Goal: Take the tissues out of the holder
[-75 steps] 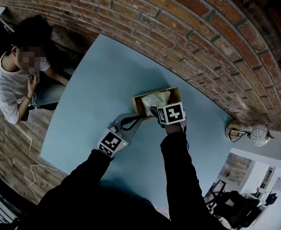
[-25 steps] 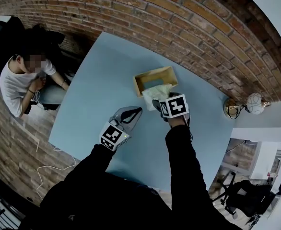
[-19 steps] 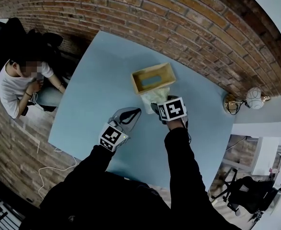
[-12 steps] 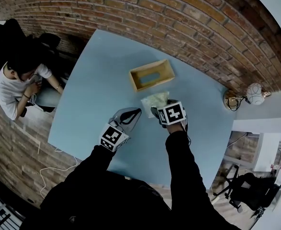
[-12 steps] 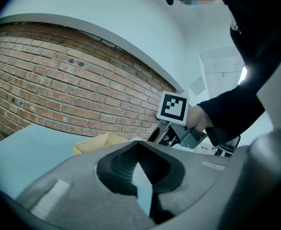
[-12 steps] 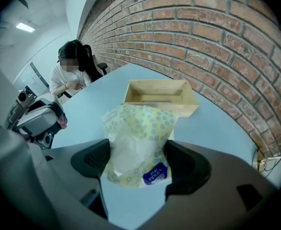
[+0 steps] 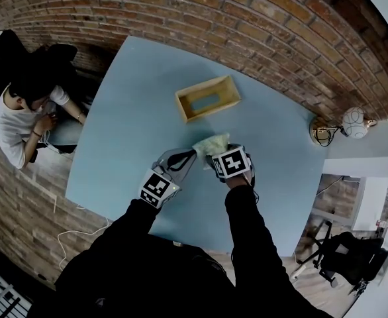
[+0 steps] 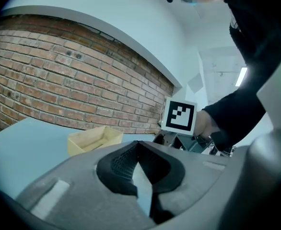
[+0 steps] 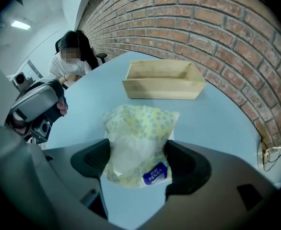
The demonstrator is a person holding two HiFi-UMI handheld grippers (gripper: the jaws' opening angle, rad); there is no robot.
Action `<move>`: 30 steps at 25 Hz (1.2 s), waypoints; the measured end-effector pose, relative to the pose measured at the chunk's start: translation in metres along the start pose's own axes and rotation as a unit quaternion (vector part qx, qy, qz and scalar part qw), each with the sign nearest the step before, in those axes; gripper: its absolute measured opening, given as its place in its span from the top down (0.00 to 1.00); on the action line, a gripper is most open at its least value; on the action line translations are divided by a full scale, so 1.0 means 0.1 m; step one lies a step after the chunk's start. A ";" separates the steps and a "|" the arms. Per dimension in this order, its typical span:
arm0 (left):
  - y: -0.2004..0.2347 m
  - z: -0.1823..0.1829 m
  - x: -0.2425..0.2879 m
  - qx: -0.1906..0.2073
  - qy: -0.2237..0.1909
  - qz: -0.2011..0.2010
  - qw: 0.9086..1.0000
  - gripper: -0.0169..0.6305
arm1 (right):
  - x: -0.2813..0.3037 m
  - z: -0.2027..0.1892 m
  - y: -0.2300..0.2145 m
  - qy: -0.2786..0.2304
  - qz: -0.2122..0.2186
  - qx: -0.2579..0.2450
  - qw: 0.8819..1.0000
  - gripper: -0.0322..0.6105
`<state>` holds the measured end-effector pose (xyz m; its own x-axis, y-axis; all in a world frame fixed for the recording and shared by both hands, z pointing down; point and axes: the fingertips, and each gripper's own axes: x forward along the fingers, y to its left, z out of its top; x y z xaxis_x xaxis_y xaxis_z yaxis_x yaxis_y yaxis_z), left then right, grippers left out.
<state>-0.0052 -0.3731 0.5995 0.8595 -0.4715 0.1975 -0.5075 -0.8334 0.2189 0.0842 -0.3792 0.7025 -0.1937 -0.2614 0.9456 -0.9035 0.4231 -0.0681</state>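
Observation:
The tissue pack [image 9: 138, 138], pale yellow with a small print and a blue label, stands pinched between the pads of my right gripper [image 9: 138, 159], just above the blue table [image 7: 128, 111]. In the head view the tissue pack [image 7: 210, 142] sticks out beyond my right gripper [image 7: 217, 154], well on the near side of the wooden holder [image 7: 207, 98]. The holder [image 9: 163, 80] is an open box with nothing showing inside. My left gripper [image 8: 138, 145] is shut with nothing in it, and the left gripper [image 7: 181, 159] lies just left of the pack.
A brick wall runs along the table's far edge. A person [image 7: 22, 111] sits at the table's left end. A small lamp with a round globe [image 7: 353, 123] stands off the right corner. The holder [image 8: 95, 139] also shows ahead in the left gripper view.
My right gripper has carried the tissue pack out of the holder, toward me and down to the table. The holder stays behind without it. The left gripper has sunk slightly.

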 end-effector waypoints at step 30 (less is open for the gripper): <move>0.08 -0.01 0.01 -0.003 0.010 0.000 1.000 0.98 | 0.17 -0.09 0.02 0.004 0.035 0.002 0.999 0.21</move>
<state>-0.0086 -0.3802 0.6029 0.8580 -0.4661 0.2158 -0.5081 -0.8316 0.2243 0.0824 -0.3746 0.7209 -0.2536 -0.2235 0.9411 -0.8893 0.4366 -0.1360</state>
